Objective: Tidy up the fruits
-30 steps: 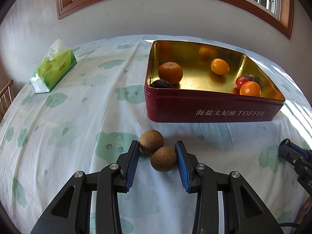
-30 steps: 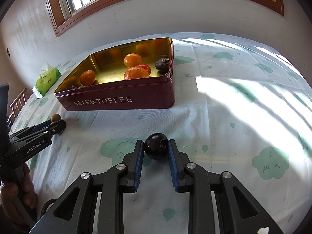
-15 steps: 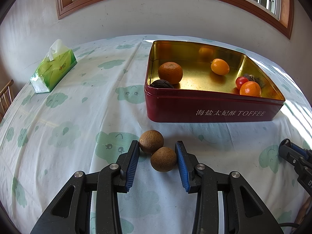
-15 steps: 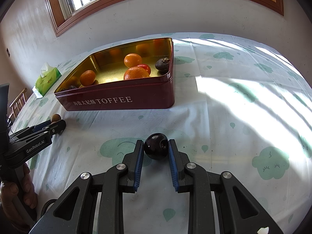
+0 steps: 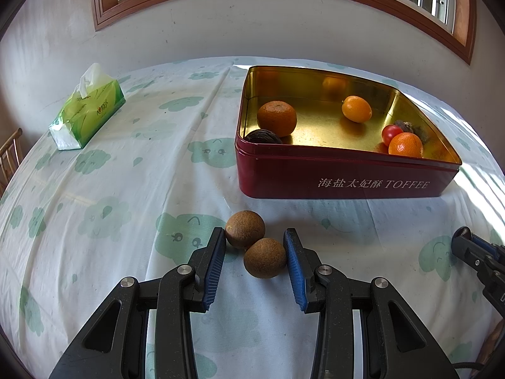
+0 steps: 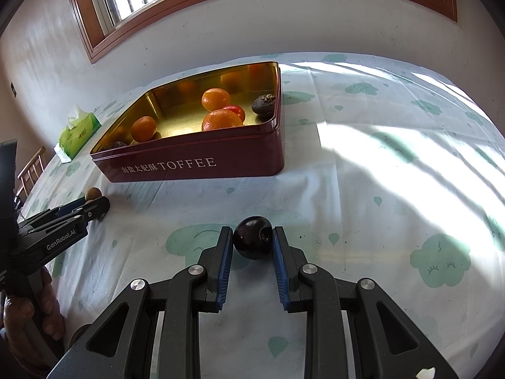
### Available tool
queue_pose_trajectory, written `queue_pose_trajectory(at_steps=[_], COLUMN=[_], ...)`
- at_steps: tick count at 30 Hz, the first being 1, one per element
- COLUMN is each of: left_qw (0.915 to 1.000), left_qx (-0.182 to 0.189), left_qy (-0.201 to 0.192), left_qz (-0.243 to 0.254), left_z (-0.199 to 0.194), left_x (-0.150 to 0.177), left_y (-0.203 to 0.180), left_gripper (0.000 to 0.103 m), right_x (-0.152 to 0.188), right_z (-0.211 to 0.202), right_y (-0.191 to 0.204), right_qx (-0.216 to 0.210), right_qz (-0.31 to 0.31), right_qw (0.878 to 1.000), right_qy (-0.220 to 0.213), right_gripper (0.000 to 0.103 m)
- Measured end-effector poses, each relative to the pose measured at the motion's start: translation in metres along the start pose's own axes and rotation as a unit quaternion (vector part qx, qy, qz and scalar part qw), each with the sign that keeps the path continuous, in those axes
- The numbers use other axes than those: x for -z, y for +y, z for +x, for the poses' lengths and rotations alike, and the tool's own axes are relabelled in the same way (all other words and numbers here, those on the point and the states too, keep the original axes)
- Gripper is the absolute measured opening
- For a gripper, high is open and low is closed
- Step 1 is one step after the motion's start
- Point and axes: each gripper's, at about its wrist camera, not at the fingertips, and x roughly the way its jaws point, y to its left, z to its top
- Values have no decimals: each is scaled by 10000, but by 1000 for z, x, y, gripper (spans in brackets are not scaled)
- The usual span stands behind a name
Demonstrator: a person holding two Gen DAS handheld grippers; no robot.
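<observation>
With my left gripper (image 5: 255, 246) closed on two brown fruits (image 5: 256, 248) and my right gripper (image 6: 252, 240) seemingly pinching a dark plum (image 6: 252, 237), I lift both gently into the toffee tin (image 6: 202, 167).

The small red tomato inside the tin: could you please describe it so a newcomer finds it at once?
Start at the dark red toffee tin with the gold interior. At its right end, the small red tomato sits touching a mandarin. It is the tin's only glossy red fruit.

left gripper (image 5: 255, 246) and right gripper (image 6: 252, 240): matte black angular linkage arms with cut-out slots, round silver screws at the pivots, ribbed blue pads lining the fingers; white "genrobot.ai" lettering along one arm.
</observation>
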Motion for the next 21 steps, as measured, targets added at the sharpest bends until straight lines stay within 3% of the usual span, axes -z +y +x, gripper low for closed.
queue_pose_trajectory(at_steps=[11,21], left_qw=[9995,9987], left_qx=[82,-29], left_qy=[-286,-464], left_qz=[-97,203], left_z=[-13,-23], left_x=[3,4], left_y=[1,-7], left_gripper=[39,39], right_x=[-2,-7], right_z=[-8,-16], right_y=[6,14], right_qx=[-64,-163], right_qz=[-56,-120], right_qw=[9999,9996], right_qy=[-109,-209], right_gripper=[24,24])
